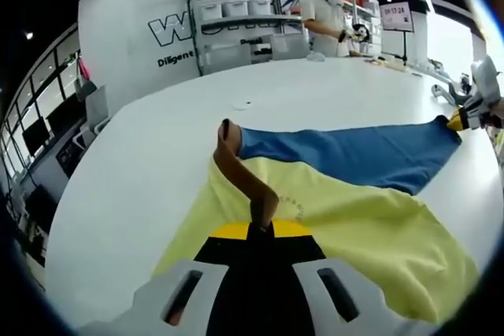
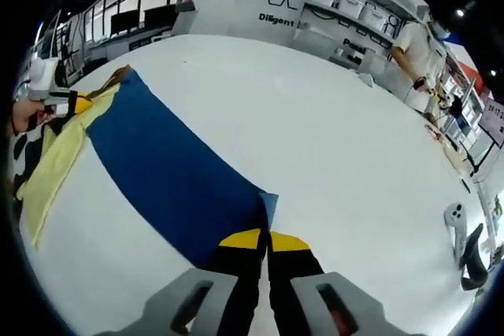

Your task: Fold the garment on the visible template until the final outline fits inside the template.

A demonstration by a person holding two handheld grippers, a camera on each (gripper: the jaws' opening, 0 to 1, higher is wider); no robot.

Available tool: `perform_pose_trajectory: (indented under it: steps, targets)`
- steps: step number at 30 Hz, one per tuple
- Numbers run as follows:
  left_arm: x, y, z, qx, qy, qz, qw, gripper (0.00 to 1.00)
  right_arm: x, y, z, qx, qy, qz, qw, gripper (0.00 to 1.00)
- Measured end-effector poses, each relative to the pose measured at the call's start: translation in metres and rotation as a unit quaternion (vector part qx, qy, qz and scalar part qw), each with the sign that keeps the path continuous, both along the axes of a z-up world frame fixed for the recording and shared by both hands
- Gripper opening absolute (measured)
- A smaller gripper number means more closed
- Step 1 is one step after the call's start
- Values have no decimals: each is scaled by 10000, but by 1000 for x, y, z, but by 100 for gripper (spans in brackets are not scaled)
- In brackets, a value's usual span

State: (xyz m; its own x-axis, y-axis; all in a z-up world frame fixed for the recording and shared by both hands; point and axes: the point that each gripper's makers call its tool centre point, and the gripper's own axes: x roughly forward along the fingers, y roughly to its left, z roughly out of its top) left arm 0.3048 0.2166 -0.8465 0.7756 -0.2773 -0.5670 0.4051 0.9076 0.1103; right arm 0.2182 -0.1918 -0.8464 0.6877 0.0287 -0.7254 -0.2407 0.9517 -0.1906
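A yellow garment [image 1: 346,218] with a blue panel [image 1: 354,151] and a brown collar band [image 1: 236,167] lies spread on the white table [image 1: 157,171]. My left gripper [image 1: 261,230] is shut on the brown band, lifting it off the cloth. The right gripper [image 1: 471,112] shows at the far right, holding the blue panel's far corner. In the right gripper view, my right gripper [image 2: 266,235] is shut on the corner of the blue panel [image 2: 165,175]. The yellow part [image 2: 51,163] trails left towards the left gripper [image 2: 59,104], held by a hand.
A person in white [image 1: 323,13] stands at the table's far side by shelves with bins [image 1: 236,25]. A small white object [image 1: 240,105] lies on the table beyond the garment. A white and black device [image 2: 463,243] sits near the table's right edge.
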Motion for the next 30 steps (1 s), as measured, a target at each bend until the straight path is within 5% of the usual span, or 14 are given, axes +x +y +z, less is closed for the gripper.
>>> perform_pose_trajectory:
  steps: [16,30]
  targets:
    - [-2,3,5,-147,-60,95,9998,7,0,-2,-8,-33,45,-70,10000,0]
    - [6,18,32,35,-474,52,9989,2,-1,-3,-8,-88,52,-35,9999,0]
